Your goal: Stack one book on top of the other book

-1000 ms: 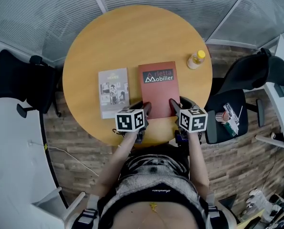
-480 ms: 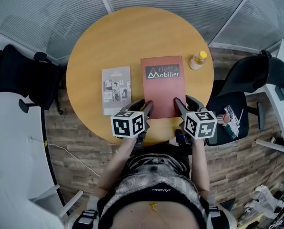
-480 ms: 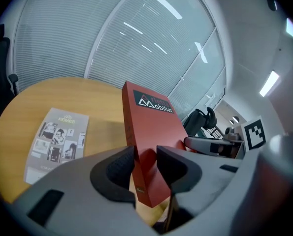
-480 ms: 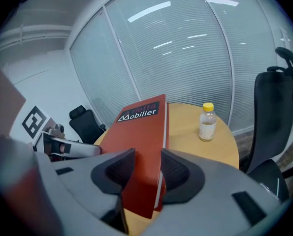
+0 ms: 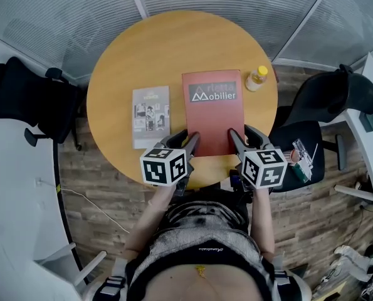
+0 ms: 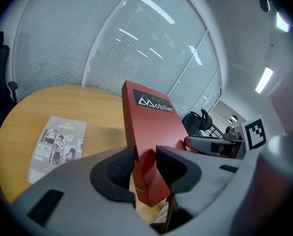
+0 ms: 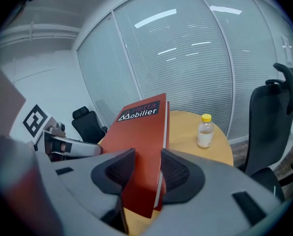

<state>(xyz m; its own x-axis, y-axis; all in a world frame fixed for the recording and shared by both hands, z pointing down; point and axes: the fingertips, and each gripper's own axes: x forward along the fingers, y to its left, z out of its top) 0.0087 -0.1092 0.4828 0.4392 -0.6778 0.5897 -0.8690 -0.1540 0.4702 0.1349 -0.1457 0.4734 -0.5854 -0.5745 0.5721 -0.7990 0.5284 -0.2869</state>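
A red hardcover book (image 5: 212,108) hangs lifted above the round wooden table (image 5: 173,42), held by its near corners. My left gripper (image 5: 187,142) grips the near left corner; its jaws are closing, with the book (image 6: 148,127) between the pads (image 6: 117,170). On the near right corner my right gripper (image 5: 236,138) is shut, with the cover (image 7: 136,136) clamped between its pads (image 7: 178,173). A thinner grey book (image 5: 150,116) lies flat on the table left of the red one, also visible in the left gripper view (image 6: 57,141).
A small bottle with a yellow cap (image 5: 257,78) stands near the table's right edge. Black office chairs sit to the left (image 5: 23,105) and right (image 5: 327,99); the right one's seat carries small items (image 5: 302,154). Blinded glass walls ring the far side.
Both grippers have risen with the red book, so it has left the tabletop and looks nearer to the head camera. The grey book and bottle stayed put.
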